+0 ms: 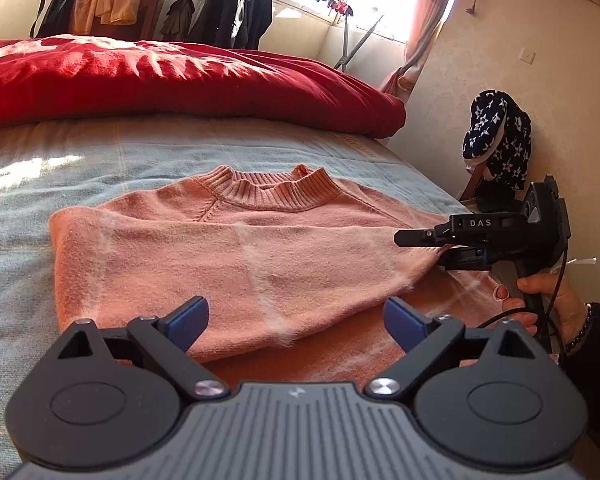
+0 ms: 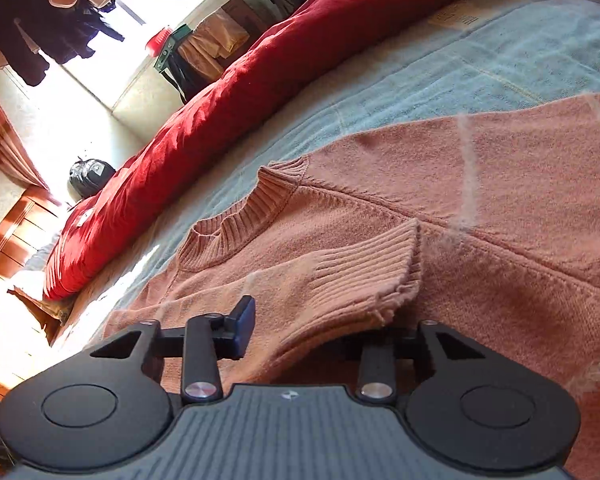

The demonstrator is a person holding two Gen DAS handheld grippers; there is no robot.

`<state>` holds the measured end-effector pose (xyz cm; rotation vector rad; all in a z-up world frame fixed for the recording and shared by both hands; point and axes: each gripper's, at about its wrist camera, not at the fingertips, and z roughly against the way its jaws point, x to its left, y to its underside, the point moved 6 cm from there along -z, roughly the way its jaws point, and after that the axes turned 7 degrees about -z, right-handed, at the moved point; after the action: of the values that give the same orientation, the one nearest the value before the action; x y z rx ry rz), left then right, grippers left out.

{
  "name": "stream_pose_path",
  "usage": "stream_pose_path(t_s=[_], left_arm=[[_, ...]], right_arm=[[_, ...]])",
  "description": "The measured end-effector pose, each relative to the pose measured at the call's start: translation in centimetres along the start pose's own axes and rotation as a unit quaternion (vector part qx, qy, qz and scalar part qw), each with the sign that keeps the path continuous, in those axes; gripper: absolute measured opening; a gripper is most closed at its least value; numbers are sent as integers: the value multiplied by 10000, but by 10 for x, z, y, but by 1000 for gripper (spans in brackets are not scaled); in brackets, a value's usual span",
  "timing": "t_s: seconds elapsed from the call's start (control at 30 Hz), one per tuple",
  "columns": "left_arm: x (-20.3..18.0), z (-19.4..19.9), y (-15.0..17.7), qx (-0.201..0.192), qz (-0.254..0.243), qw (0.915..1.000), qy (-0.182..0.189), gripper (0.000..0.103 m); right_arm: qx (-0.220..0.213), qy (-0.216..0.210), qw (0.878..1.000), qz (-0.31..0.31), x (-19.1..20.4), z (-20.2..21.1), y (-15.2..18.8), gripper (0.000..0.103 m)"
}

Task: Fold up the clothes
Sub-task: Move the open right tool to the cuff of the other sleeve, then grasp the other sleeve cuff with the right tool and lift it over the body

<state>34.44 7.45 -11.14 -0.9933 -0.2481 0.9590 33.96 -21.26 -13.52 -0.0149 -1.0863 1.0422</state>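
A salmon knit sweater (image 1: 220, 248) lies flat on the blue-grey bed sheet (image 1: 60, 168), with its ribbed collar (image 1: 268, 188) pointing away from me. One sleeve is folded across the body. Its ribbed cuff (image 2: 372, 272) sits between the fingers of my right gripper (image 2: 312, 336), which is shut on it. The far finger is hidden under the cloth. In the left wrist view the right gripper (image 1: 420, 249) comes in from the right edge of the sweater (image 2: 500, 184), held by a hand (image 1: 548, 296). My left gripper (image 1: 296, 322) hangs open just above the sweater's near hem, holding nothing.
A thick red duvet (image 1: 180, 80) is piled along the far side of the bed. A beige wall (image 1: 500, 60) borders the bed on the right, with a dark star-patterned cloth (image 1: 496, 136) hanging there. Dark clothes (image 1: 236, 0) hang by the window behind.
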Motion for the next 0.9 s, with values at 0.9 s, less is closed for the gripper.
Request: stream_pose_path(t_s=[0.9], left_arm=[[17, 13, -5, -192, 262, 9995, -55, 94]], right_arm=[[-57, 1163, 9889, 926, -13, -11, -25, 28]])
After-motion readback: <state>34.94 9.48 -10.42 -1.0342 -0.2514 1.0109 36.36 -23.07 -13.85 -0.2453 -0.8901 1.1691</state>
